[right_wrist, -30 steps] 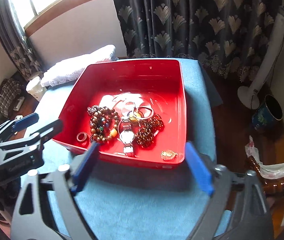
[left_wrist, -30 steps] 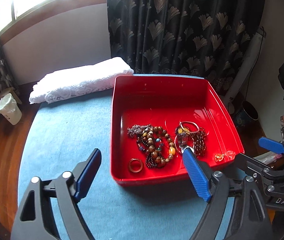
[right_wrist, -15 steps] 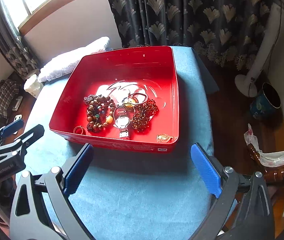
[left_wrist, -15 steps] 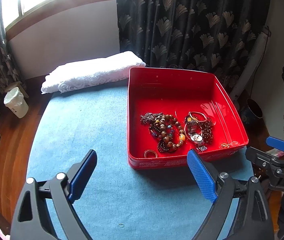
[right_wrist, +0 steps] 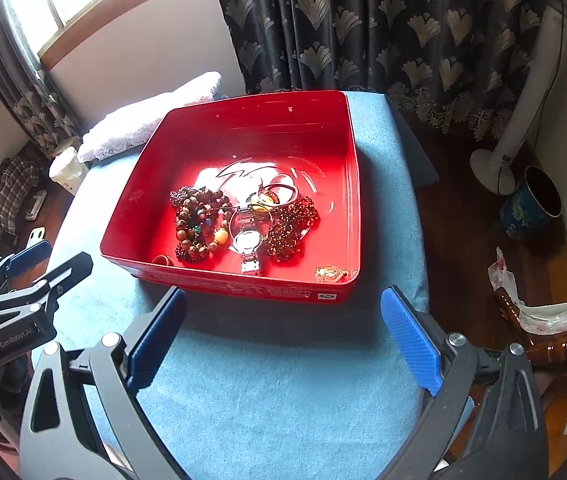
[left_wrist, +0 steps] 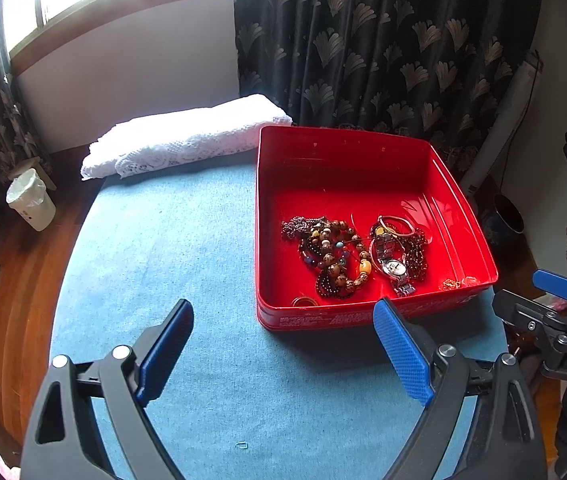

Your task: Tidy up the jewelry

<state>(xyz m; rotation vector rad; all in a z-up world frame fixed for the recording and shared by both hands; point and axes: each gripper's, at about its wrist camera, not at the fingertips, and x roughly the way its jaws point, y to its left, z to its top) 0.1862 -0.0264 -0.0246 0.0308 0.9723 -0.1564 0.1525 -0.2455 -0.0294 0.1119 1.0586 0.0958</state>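
A red tin box (left_wrist: 363,152) (right_wrist: 243,120) stands on the blue tablecloth. Inside lie beaded bracelets (left_wrist: 333,258) (right_wrist: 199,224), a silver wristwatch (left_wrist: 394,268) (right_wrist: 248,240), a dark red bead string (right_wrist: 289,228), a ring (left_wrist: 303,301) and a small gold piece (right_wrist: 329,273). My left gripper (left_wrist: 283,344) hovers open over the cloth just before the box's near wall, nothing between its blue pads. My right gripper (right_wrist: 281,330) is also open and empty, in front of the box's near right corner.
A folded white lace cloth (left_wrist: 187,136) lies at the table's far left edge. The blue tablecloth (left_wrist: 163,240) is bare left of the box. Dark curtains hang behind. A white bin (left_wrist: 29,200), a fan stand (right_wrist: 499,160) and a blue pot (right_wrist: 531,204) stand on the wooden floor.
Both grippers have pulled back out of the box toward the near side of the table; the left one's right pad no longer reaches over the jewelry. The jewelry stays in the box.
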